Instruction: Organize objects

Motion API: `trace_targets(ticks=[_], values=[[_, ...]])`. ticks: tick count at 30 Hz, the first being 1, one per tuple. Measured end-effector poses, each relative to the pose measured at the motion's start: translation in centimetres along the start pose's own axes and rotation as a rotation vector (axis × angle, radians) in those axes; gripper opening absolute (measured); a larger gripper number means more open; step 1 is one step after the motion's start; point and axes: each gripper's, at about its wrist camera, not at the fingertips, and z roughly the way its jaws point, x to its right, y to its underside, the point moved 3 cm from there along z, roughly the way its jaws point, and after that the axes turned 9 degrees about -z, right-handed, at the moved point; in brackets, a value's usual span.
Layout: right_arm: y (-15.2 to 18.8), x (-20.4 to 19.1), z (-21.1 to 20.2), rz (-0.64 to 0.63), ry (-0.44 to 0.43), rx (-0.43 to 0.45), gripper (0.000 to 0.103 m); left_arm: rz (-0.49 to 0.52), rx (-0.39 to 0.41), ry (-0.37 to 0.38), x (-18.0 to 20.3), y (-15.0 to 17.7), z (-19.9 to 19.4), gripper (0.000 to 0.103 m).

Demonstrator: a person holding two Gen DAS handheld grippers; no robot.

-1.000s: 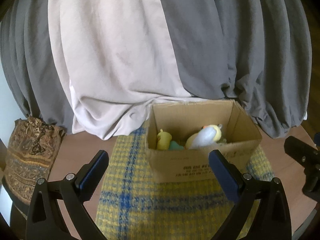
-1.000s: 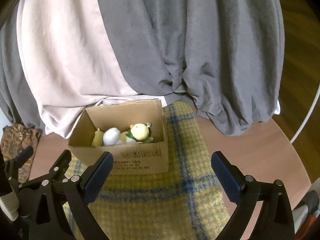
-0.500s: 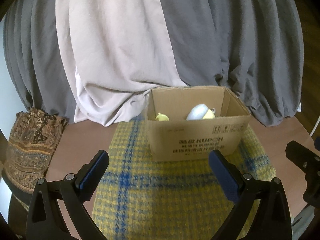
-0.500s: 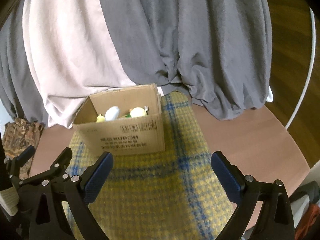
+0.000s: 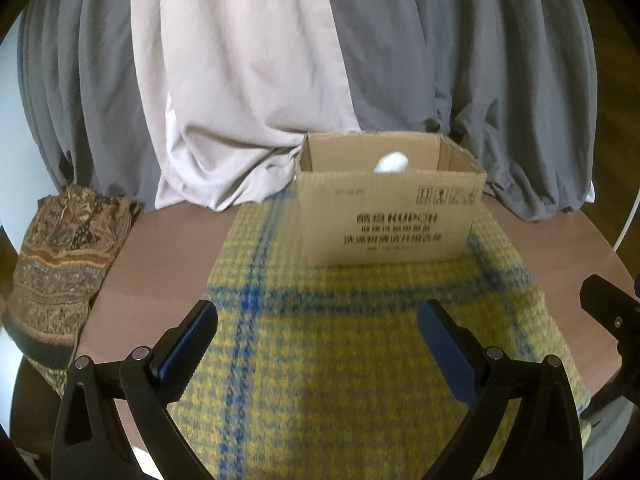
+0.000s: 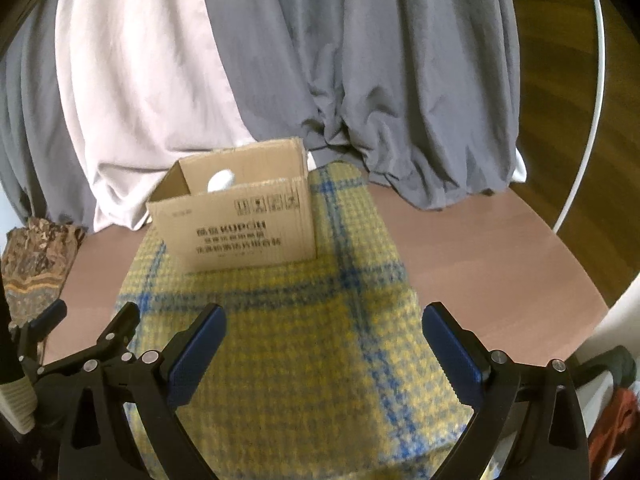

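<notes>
An open cardboard box [image 5: 390, 216] stands at the far end of a yellow-and-blue plaid cloth [image 5: 340, 360] on a round brown table. Only the top of a white rounded toy [image 5: 391, 162] shows above its front wall; the other contents are hidden. The box [image 6: 240, 228] and the toy [image 6: 221, 179] also show in the right wrist view. My left gripper [image 5: 316, 356] is open and empty, low over the near part of the cloth. My right gripper [image 6: 322, 354] is open and empty beside it, also well short of the box.
A folded patterned brown cloth [image 5: 60, 264] lies at the table's left edge. Grey and pale pink curtains [image 5: 256, 80] hang right behind the box. The bare table [image 6: 480, 248] extends right of the plaid cloth, with a white curved rail [image 6: 592, 128] beyond its edge.
Both grippers have pulled back and dropped lower, away from the box. The box now looks farther off, and its front wall hides the yellow toys seen inside earlier.
</notes>
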Motion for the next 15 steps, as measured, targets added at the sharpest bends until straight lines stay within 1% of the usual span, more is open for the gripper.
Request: trace_targets(ticks=[5,13,15], values=[[2.2,0.2,-0.4,0.013,-0.008,-0.028,0.099,0.003,-0.026,0.001,-0.4,2.1,-0.6,0.102],[5.2,0.3,-1.8,0.017,0.002,-0.040,0.099,-0.005,-0.071,-0.024,-1.4,5.6,-1.4,0.102],[6.1,0.4,-2.0,0.023,-0.001,-0.047,0.099,-0.006,-0.070,-0.028,-1.7,6.3,-1.7,0.102]])
